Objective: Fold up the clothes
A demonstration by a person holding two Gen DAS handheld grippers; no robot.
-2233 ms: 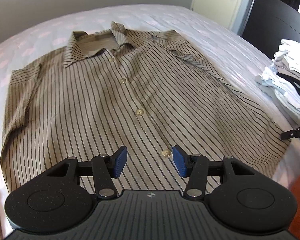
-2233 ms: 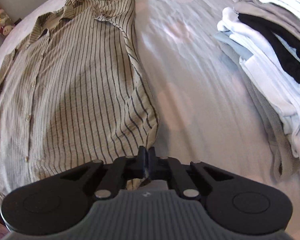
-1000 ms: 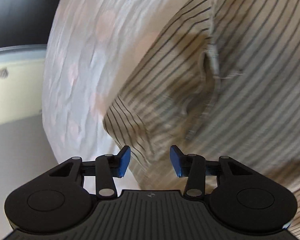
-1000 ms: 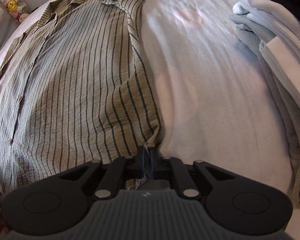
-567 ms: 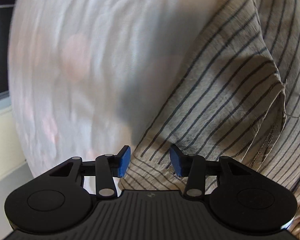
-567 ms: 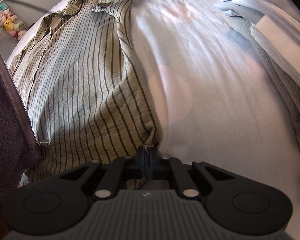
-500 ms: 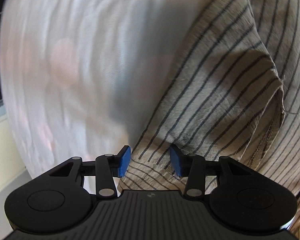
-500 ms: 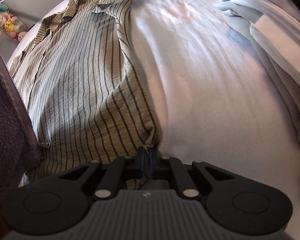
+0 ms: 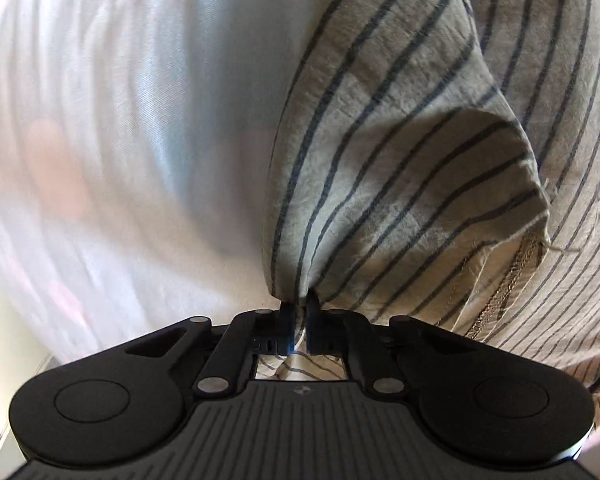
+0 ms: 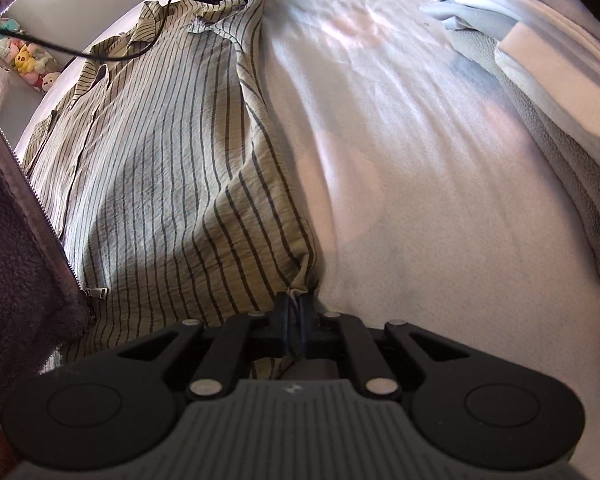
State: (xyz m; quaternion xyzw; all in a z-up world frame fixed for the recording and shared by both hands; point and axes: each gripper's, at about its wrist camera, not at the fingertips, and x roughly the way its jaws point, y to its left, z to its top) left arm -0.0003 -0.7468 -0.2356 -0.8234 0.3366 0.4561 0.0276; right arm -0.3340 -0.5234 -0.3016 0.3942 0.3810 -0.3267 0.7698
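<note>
A beige button-up shirt with thin dark stripes [image 10: 160, 184] lies spread on a bed covered by a white sheet with faint pink spots [image 10: 400, 184]. The right tool [image 10: 294, 320] is pressed together on the shirt's near corner at the hem, the cloth bunched between its pads. The left tool [image 9: 298, 320] pinches a fold of the same shirt at its far edge, by the sleeve. A stack of folded white and grey clothes [image 10: 540, 60] sits well apart on the right. A purple fleece sleeve with a zip [image 10: 16, 248] fills the left edge.

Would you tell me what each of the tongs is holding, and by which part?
Both hold the striped shirt: the right tongs pinch its bottom corner, the left tongs pinch its edge by the sleeve.
</note>
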